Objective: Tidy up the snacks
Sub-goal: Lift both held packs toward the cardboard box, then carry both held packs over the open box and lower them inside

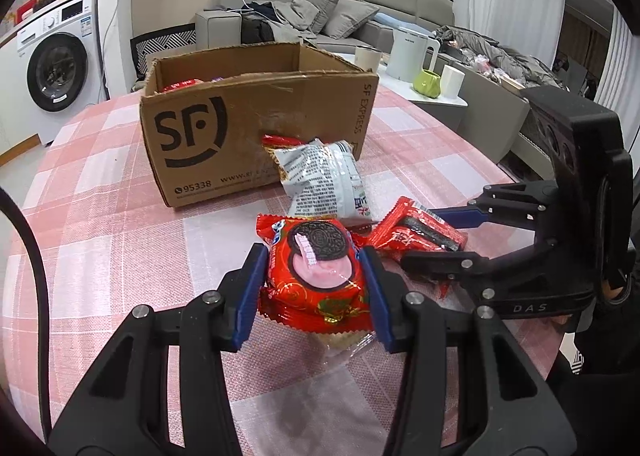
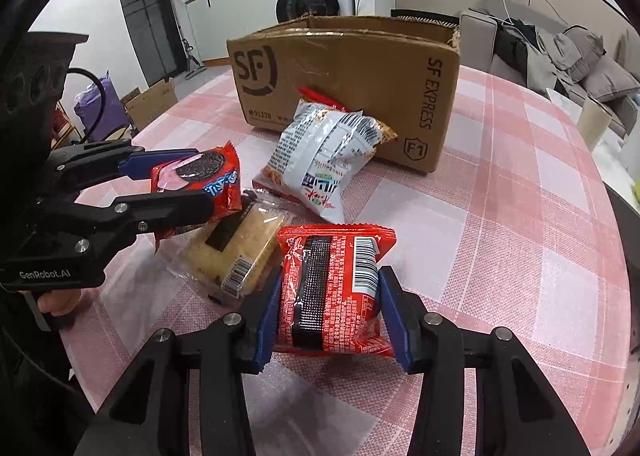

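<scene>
Both packets are gripped and ready to lift. The left tongs [image 1: 314, 280] pinch the cookie packet [image 1: 316, 268], low over the checked surface [image 1: 120, 240]; the right tongs [image 2: 328, 316] pinch a red snack packet [image 2: 332, 288] beside it. Next, each probably needs raising over the cardboard box [image 1: 248, 128] rim and releasing inside.

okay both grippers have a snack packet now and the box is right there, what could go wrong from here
1. The left gripper pinches the Oreo packet, which lies on the clear-wrapped cake; lifting might drag the cake along.
2. The right gripper squeezes the red packet by its sides; the soft wrapper could slip, or the contents get crushed.
3. The white bag leans on the cardboard box; either hand heading for the box could knock it.
</scene>
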Motion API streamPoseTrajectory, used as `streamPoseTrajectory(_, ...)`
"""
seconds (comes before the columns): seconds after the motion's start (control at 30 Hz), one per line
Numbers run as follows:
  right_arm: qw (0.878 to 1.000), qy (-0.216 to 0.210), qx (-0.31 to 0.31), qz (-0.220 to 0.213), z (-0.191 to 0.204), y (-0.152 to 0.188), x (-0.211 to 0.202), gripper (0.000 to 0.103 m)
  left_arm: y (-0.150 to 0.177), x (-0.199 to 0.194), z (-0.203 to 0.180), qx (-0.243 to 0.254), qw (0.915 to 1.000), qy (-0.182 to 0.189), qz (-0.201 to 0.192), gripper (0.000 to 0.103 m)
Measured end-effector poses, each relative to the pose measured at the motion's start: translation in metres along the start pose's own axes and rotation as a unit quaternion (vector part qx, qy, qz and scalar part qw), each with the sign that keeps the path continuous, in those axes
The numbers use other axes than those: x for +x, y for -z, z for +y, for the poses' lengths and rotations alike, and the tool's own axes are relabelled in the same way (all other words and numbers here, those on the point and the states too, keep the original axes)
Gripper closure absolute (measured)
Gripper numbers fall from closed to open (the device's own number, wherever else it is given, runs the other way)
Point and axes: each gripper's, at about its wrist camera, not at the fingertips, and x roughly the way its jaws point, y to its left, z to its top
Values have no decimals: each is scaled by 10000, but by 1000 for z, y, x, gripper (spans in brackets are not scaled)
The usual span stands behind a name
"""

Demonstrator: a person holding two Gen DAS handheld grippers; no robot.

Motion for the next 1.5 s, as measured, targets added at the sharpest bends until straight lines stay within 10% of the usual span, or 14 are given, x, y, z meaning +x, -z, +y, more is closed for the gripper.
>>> streamPoseTrajectory(1.5, 9809, -42, 913, -1719, -22, -60, -85, 56, -80, -67, 36, -447, 9896, -532, -1262, 59)
